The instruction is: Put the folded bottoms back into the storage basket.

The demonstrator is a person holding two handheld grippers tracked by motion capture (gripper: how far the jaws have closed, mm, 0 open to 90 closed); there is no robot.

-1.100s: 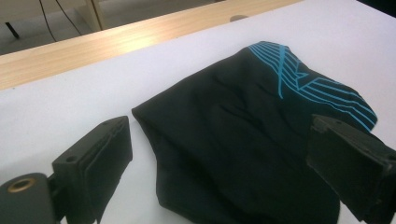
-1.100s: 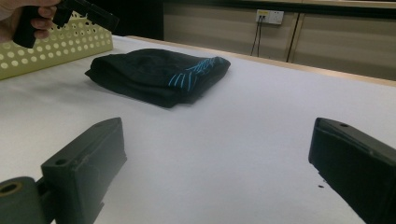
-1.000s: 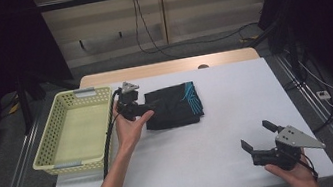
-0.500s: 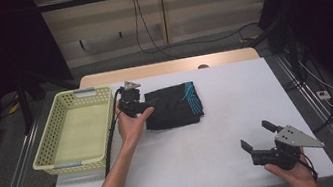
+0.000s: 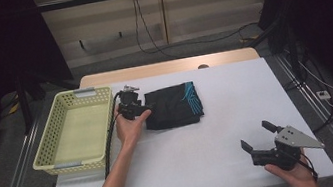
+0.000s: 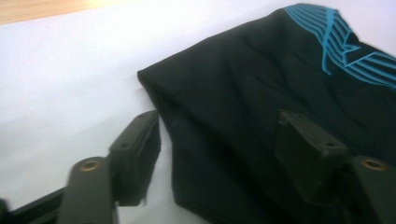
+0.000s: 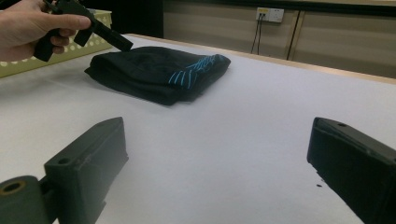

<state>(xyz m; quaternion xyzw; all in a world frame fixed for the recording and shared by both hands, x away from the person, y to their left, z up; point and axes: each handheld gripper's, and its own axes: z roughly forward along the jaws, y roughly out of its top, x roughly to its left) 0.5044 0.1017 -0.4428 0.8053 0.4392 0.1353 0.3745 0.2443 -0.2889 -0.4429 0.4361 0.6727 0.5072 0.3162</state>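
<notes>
Straddling the folded black cloth's (image 6: 261,107) edge, the left gripper (image 6: 219,144) gapes, perhaps touching fabric; at five o'clock the right gripper (image 5: 261,140) rests spread wide.

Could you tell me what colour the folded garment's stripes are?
Turquoise blue stripes on black garment, clearest in the left gripper view.

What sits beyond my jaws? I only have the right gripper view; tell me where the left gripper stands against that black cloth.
Observer: In the left gripper view, the left gripper is open, one jaw on the folded black garment, the other off its edge above the white table.
Operator: Report what's left of the cloth.
Observer: The high view shows a yellow basket with nothing visible inside.
Operator: Now place my gripper.
Observer: In the high view, the right gripper is open, near the table's front right corner, apart from the garment.
</notes>
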